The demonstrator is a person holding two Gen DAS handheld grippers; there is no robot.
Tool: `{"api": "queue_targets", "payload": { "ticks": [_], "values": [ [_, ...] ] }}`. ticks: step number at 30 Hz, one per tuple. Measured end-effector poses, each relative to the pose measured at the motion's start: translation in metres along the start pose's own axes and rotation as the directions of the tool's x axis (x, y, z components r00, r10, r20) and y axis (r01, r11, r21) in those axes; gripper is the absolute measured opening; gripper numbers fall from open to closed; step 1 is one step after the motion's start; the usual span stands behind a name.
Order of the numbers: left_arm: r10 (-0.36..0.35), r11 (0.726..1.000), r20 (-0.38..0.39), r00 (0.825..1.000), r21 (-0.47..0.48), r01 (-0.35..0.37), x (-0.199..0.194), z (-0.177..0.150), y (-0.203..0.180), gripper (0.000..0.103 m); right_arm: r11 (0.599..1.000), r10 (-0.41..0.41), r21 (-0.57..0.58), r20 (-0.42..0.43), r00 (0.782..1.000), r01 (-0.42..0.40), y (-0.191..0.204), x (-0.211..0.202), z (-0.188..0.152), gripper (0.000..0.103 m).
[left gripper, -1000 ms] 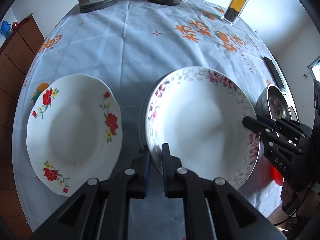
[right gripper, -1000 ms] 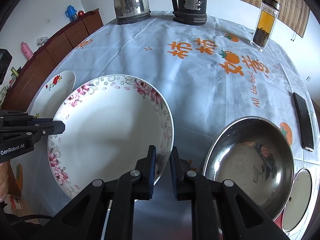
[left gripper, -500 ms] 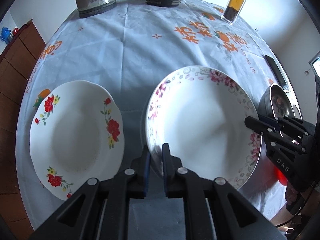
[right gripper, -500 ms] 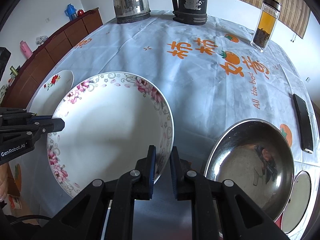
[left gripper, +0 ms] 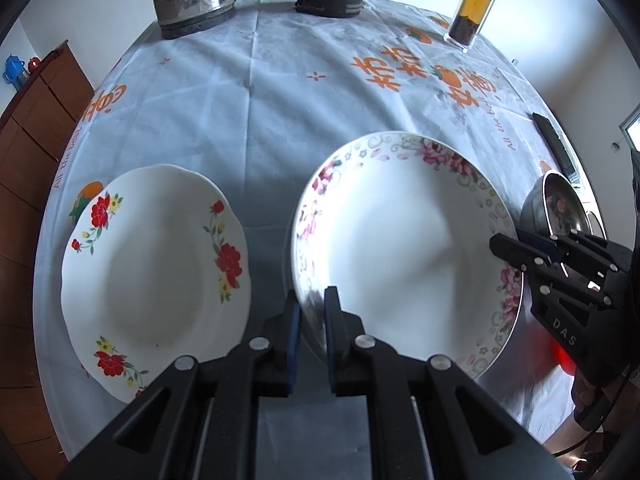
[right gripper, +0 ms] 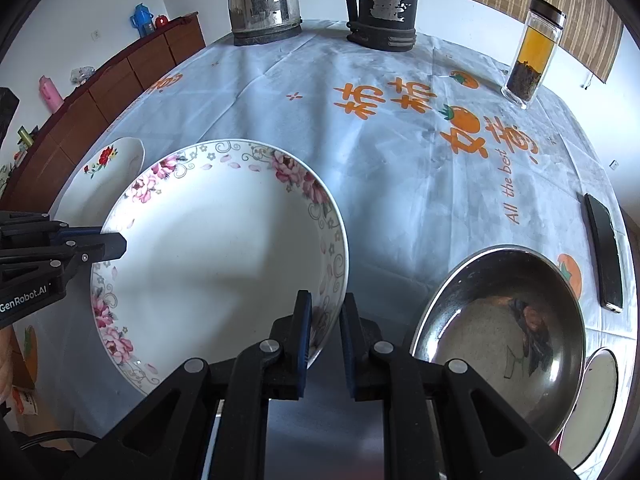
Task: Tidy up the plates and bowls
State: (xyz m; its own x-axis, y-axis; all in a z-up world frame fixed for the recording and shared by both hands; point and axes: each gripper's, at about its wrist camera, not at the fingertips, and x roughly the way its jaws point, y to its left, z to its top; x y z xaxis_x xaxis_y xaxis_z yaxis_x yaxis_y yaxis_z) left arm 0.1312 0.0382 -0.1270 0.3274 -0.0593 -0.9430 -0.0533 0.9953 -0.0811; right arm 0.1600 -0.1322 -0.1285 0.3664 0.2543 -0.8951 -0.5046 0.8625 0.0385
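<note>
The left gripper (left gripper: 309, 312) has its fingers (left gripper: 291, 320) pinched narrow on the near-left rim of the pink-flowered plate (left gripper: 400, 248), and the right gripper (right gripper: 325, 320) has its fingers (right gripper: 303, 320) clamped just as narrowly on the opposite rim of the same plate (right gripper: 224, 256). Gripping a wide, shallow dish at two opposite edges looks like a way to keep it level and stop it from swinging, which one thin pinch could hardly manage. The plate sits between the two grippers over the table (left gripper: 280, 112); whether it rests on the cloth or hangs just clear cannot be told. Just beside it on the left lies the red-flowered plate (left gripper: 156, 272), flat on the cloth and apart from the held one, a likely base for stacking. On the right, near the table's edge, stands the steel bowl (right gripper: 504, 328), with a smaller round dish (right gripper: 596, 396) partly seen beyond it. Farther back, well apart, are a kettle (right gripper: 264, 0), a dark flask (right gripper: 384, 4), a tea jar (right gripper: 532, 56) and a phone (right gripper: 604, 252), none in the way.
</note>
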Motion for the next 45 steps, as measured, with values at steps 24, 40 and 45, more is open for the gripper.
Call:
{"api": "queue_targets", "payload": {
  "ticks": [24, 40, 45],
  "values": [
    [0.039, 0.999, 0.023, 0.999, 0.010, -0.039, 0.0008, -0.0013, -0.0011, 0.008, 0.999, -0.028, -0.037, 0.007, 1.000, 0.028, 0.0060, 0.0000, -0.0012, 0.016],
    [0.036, 0.999, 0.009, 0.999, -0.018, -0.036, 0.0011, -0.0023, 0.0026, 0.017, 0.999, -0.034, -0.030, 0.023, 0.999, 0.035, 0.0043, -0.0049, -0.0011, 0.016],
    [0.034, 0.999, 0.010, 0.999, -0.030, -0.034, -0.0017, -0.0021, 0.0050, 0.018, 0.999, -0.033, -0.026, 0.022, 0.999, 0.034, 0.0037, -0.0052, -0.0016, 0.016]
  ]
}}
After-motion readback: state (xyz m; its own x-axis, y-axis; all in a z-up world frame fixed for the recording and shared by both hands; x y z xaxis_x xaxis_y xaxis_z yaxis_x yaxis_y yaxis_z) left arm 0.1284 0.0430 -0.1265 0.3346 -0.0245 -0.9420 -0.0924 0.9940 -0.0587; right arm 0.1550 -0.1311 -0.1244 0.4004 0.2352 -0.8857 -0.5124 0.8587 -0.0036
